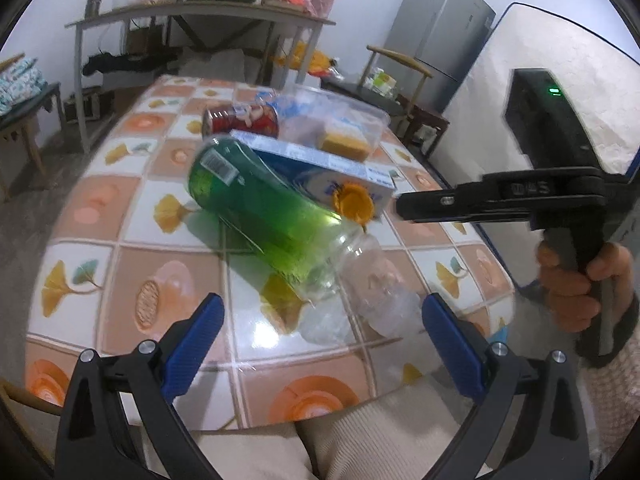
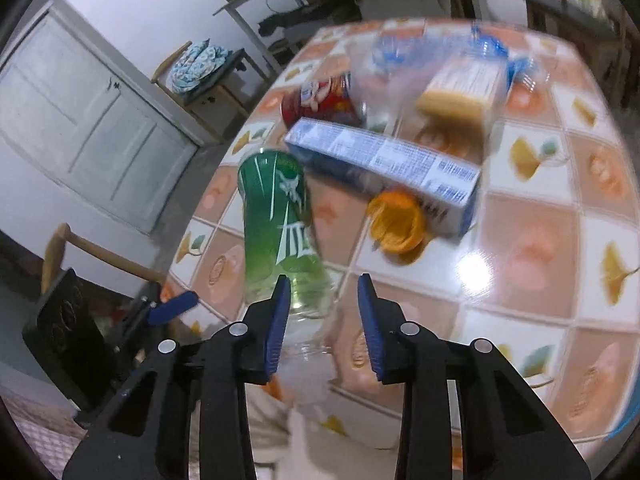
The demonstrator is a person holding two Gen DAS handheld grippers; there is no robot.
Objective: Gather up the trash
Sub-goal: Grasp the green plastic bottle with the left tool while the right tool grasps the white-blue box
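currently the green plastic bottle [image 1: 256, 208] is lying on its side on the tiled table [image 1: 100, 208], base pointing away toward the clutter and clear neck end pointing toward the near edge, where it is resting just ahead of the left gripper [image 1: 322, 336]. that gripper's blue pads are standing wide apart with nothing between them, the neck lying short of the gap. the right gripper [image 2: 323, 320] is sitting at a narrow setting, and its pads are framing the clear lower part of the bottle without visibly pressing on it (motion blur is making contact hard to judge), so it is being recorded as not yet gripping. the bottle is looking empty and capless, so it is judged light, thin-walled and springy: it is likely giving under a hard squeeze and rolling or skidding on the glossy tiles if nudged off-centre. the label band is looking smooth and slippery; the firmer shoulder just behind the neck is appearing the better place to take hold, pads across the narrow diameter. an orange cap [image 2: 396, 222] is lying beside a blue and white carton [image 2: 384, 164], the carton touching the bottle's flank. a red can [image 1: 242, 118] and a clear plastic tub [image 1: 340, 120] are waiting further back.
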